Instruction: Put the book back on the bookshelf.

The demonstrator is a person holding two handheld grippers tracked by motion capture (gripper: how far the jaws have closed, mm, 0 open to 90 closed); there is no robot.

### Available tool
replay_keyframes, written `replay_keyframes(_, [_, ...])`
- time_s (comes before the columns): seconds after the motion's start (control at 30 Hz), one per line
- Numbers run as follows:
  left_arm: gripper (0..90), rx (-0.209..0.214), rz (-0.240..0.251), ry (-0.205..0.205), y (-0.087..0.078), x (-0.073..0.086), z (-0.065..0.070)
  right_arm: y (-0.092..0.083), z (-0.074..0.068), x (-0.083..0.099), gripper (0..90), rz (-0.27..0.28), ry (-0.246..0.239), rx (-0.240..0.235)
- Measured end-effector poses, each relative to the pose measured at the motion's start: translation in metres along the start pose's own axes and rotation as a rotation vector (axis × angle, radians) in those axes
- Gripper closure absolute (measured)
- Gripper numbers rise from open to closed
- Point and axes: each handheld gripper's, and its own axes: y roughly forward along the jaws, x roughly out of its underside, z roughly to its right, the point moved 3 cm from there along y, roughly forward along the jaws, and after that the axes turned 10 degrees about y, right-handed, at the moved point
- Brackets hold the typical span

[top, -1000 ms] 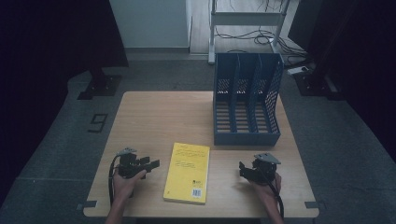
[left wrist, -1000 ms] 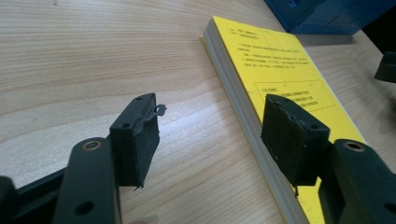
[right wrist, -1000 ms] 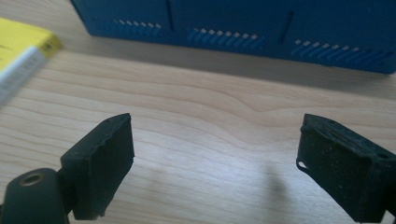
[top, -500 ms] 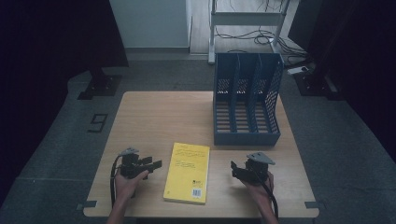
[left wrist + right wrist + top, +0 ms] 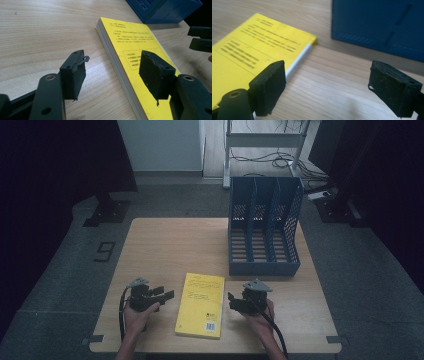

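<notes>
Flanking yellow book (image 5: 200,305) flat on table (image 5: 165,240): we hold left gripper (image 5: 162,296) and right gripper (image 5: 234,302) wide open, empty, book between them. Nothing gripped yet; lift and filing into blue rack (image 5: 265,227) beyond right gripper likely remain.

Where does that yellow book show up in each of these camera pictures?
High view: the yellow book lies flat near the table's front edge, between the two tools.
Left gripper view: it runs from upper middle to lower right.
Right gripper view: it is at upper left.
Shared landmark: the blue file rack beyond the book.
</notes>
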Motion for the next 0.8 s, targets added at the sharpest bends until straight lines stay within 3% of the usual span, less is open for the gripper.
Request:
replay_keyframes(0.33, [37.6,0.005,-0.013,-0.004,0.002,0.001,0.001,0.018,-0.025,0.003,13.4,-0.035,-0.029,-0.067])
replay_keyframes(0.8, [37.4,0.007,-0.036,0.005,0.008,0.004,0.003,0.031,-0.04,0.016,14.1,-0.083,-0.038,-0.098])
